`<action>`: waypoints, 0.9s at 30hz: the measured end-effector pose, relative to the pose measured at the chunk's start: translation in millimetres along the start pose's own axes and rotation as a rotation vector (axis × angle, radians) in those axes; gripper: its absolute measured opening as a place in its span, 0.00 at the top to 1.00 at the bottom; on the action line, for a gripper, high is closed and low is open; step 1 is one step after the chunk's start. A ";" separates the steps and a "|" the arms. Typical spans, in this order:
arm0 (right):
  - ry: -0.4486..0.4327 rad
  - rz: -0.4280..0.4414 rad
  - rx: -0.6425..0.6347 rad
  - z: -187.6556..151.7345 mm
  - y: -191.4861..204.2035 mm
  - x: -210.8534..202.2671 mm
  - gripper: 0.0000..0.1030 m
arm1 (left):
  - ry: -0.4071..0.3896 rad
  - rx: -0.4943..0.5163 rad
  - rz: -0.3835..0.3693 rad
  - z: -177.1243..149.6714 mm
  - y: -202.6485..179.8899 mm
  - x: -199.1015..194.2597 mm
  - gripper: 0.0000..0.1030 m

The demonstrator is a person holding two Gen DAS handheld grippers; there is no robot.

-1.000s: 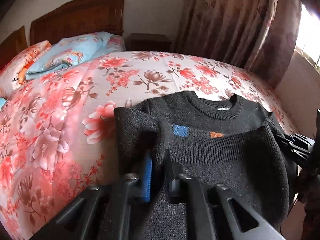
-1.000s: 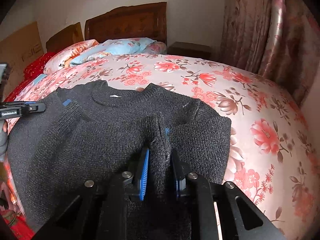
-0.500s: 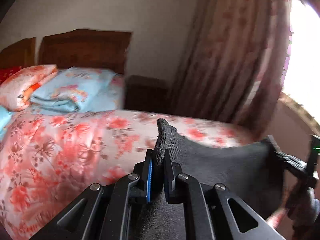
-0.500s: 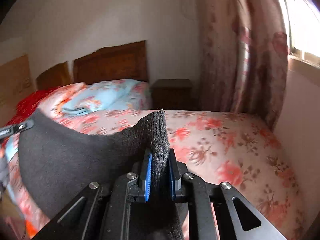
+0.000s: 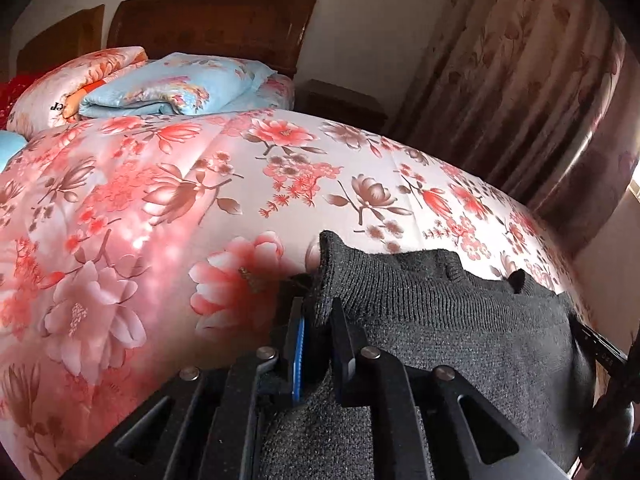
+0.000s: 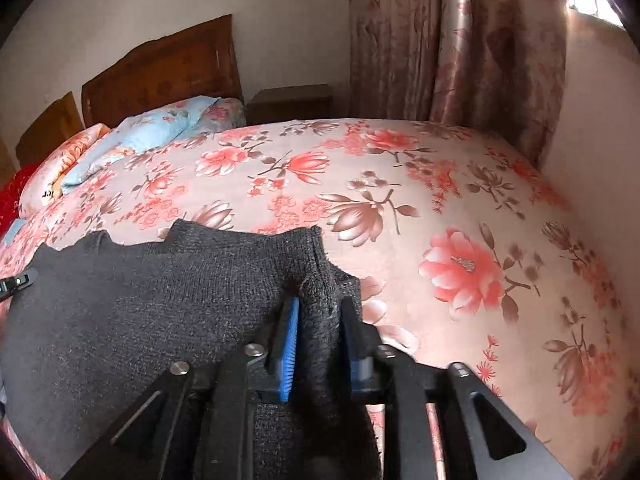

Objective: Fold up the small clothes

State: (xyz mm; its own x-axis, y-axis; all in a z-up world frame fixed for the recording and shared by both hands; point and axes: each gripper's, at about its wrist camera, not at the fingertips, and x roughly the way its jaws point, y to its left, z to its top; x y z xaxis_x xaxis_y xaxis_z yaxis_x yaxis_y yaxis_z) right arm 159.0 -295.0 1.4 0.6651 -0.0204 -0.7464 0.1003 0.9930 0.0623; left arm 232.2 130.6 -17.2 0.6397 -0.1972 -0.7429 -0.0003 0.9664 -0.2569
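Observation:
A dark grey knitted sweater [image 5: 460, 320] lies at the near edge of the bed, also in the right wrist view [image 6: 140, 300]. My left gripper [image 5: 318, 312] is shut on the sweater's left edge. My right gripper [image 6: 320, 308] is shut on its right edge. The cloth stretches between the two grippers, doubled over, with the ribbed band on top. The collar and the colour patches are hidden. The tip of the right gripper shows at the right edge of the left wrist view [image 5: 600, 348].
The bed has a pink floral quilt [image 5: 200, 200]. Folded blue bedding [image 5: 180, 88] and a floral pillow [image 5: 68, 88] lie by the wooden headboard [image 5: 212, 20]. A nightstand [image 6: 288, 100] and curtains [image 6: 460, 40] stand behind the bed.
Both grippers lifted the sweater's edge off the bed, then carried it forward and down. The sweater now lies doubled over, with its collar covered.

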 end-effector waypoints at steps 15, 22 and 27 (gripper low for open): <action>-0.026 0.100 -0.427 -7.6 148.9 -20.4 0.00 | -0.034 0.292 0.045 -6.4 -127.8 -6.6 0.55; 0.077 0.201 -0.330 -10.3 132.3 4.4 0.00 | 0.029 0.207 0.014 -14.5 -99.4 13.0 0.58; 0.054 0.012 -0.214 -1.6 77.7 -1.5 0.00 | -0.055 0.128 0.111 -6.3 -50.0 -2.3 0.58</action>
State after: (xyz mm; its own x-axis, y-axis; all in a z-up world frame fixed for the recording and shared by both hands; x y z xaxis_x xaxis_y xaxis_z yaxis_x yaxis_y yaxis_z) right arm 164.6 -217.6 6.3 0.6241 -0.0074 -0.7813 -0.0712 0.9953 -0.0663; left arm 226.0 81.7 -6.5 0.6823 -0.0822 -0.7265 0.0224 0.9955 -0.0916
